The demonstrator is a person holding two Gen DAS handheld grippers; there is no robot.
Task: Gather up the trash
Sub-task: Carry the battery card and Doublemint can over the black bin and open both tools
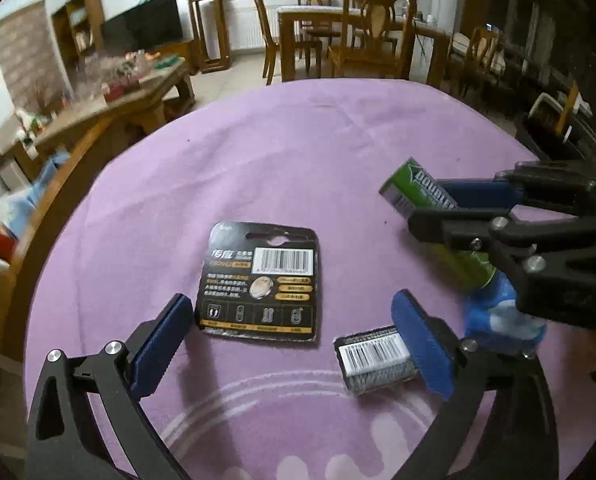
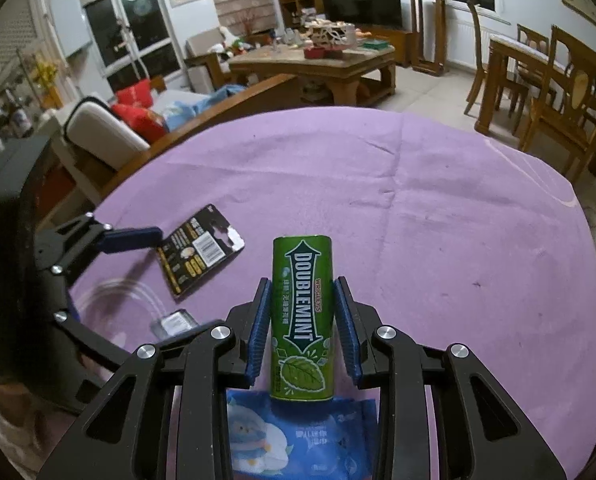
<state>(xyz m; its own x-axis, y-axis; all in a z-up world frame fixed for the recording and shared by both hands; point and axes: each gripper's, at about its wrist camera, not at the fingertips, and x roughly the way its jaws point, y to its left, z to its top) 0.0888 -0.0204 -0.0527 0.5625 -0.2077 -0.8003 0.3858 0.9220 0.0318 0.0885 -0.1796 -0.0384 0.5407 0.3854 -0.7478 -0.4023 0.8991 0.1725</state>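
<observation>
The mint tin [image 2: 301, 320] lies between the pads of my right gripper [image 2: 302, 330], lengthwise along the fingers, its near end over a blue packet [image 2: 298, 440] just below me. The pads [image 2: 258, 332] sit at the tin's sides; the left one looks to be touching, and on the right I see a thin gap, so I judge the grip not quite seated and count this gripper as not yet clamped on the tin.

To do this well, I should close squarely on the tin's middle, keep the pads flat on its sides so it does not roll out, and lift straight so the packet is not dragged along.

My left gripper [image 1: 294, 340] stands wide open and holds nothing. A black battery card [image 1: 260, 280] lies flat just ahead of it, between the fingers' line, and a small barcoded pack [image 1: 371, 358] sits right at its right pad, partly hidden behind it. That hand should settle on one item; the flat card needs an edge pinch.

All rest on the purple surface [image 2: 417, 200].
</observation>
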